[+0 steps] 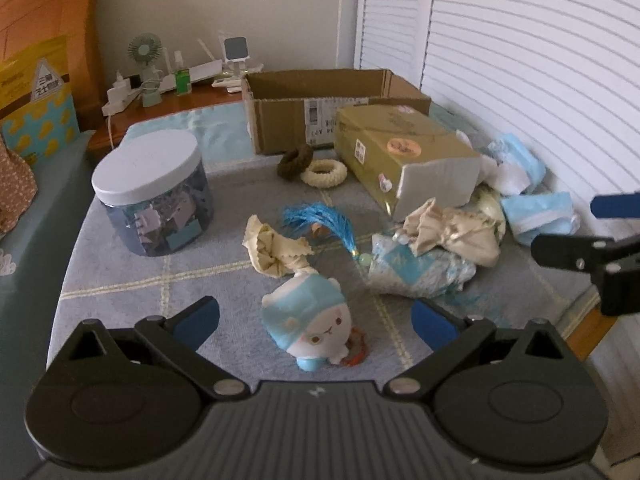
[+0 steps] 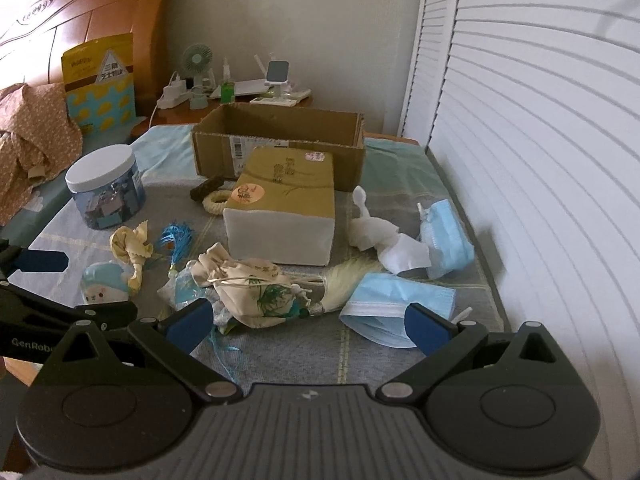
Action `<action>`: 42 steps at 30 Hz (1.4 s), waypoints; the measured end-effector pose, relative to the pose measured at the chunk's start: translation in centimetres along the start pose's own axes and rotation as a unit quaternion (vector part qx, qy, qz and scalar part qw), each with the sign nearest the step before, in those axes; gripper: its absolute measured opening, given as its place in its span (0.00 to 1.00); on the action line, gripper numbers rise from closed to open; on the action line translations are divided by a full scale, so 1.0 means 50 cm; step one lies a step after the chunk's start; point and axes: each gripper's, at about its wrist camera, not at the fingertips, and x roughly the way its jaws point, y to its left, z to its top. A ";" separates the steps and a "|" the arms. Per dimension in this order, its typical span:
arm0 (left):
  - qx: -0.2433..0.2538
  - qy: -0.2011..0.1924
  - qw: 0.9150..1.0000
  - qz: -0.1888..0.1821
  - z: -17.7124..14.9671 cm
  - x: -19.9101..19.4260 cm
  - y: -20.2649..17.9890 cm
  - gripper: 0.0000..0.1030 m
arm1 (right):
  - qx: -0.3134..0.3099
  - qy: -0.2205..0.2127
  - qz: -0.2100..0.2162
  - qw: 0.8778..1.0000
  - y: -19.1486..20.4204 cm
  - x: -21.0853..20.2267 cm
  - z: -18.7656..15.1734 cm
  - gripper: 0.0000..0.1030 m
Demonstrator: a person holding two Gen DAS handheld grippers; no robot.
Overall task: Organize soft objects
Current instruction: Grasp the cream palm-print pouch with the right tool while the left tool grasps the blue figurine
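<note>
My left gripper [image 1: 316, 324] is open, its blue pads on either side of a small blue-and-white plush toy [image 1: 310, 322] lying on the grey mat. My right gripper [image 2: 310, 326] is open and empty above the mat, near a beige drawstring pouch [image 2: 256, 284] and a blue face mask [image 2: 394, 306]. Other soft things lie around: a crumpled beige cloth [image 1: 272, 250], a blue tassel [image 1: 320, 220], a blue patterned sachet [image 1: 416, 270], white tissue [image 2: 384, 240], a second mask [image 2: 446, 240], and brown [image 1: 296, 160] and cream [image 1: 324, 172] hair rings. An open cardboard box [image 2: 280, 136] stands at the back.
A gold tissue box [image 2: 280, 208] lies mid-mat. A white-lidded jar [image 1: 154, 192] stands at the left. A nightstand with a fan [image 2: 196, 60] and chargers is behind. White louvered doors [image 2: 540, 160] run along the right. A bed with brown fabric [image 2: 32, 136] is left.
</note>
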 end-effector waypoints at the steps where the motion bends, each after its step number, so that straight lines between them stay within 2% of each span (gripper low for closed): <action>1: 0.002 0.001 1.000 -0.001 -0.002 0.003 0.002 0.97 | 0.000 0.000 0.001 1.000 0.000 0.005 -0.001 1.00; 6: 0.011 0.000 1.000 0.001 -0.007 0.015 0.005 0.90 | -0.004 0.005 0.020 1.000 0.003 0.030 0.002 1.00; 12: 0.009 0.007 1.000 -0.007 -0.009 0.030 0.011 0.88 | -0.017 0.005 0.055 0.998 0.020 0.062 0.012 1.00; 14: 0.009 0.009 1.000 -0.007 -0.010 0.034 0.013 0.83 | -0.023 0.003 0.063 0.998 0.027 0.074 0.016 1.00; 17: 0.003 0.013 1.000 -0.011 -0.009 0.039 0.018 0.81 | -0.026 0.011 0.072 0.997 0.034 0.097 0.022 0.93; 19: 0.001 0.014 1.000 -0.012 -0.010 0.041 0.020 0.80 | -0.027 0.021 0.078 0.996 0.036 0.110 0.025 0.85; 24: 0.001 0.016 1.000 -0.016 -0.009 0.044 0.024 0.77 | -0.025 0.026 0.082 0.996 0.034 0.131 0.030 0.81; 26: -0.001 0.018 1.000 -0.016 -0.010 0.046 0.026 0.71 | -0.019 0.030 0.085 0.996 0.031 0.137 0.032 0.79; 30: 0.002 0.020 1.000 -0.019 -0.009 0.048 0.028 0.66 | -0.016 0.039 0.093 0.995 0.028 0.143 0.031 0.67; 34: 0.009 0.019 0.999 -0.029 -0.007 0.044 0.025 0.52 | -0.023 0.033 0.091 0.995 0.031 0.134 0.032 0.63; 42: 0.031 0.017 0.999 -0.033 -0.001 0.034 0.019 0.52 | -0.039 0.036 0.090 0.994 0.034 0.126 0.036 0.60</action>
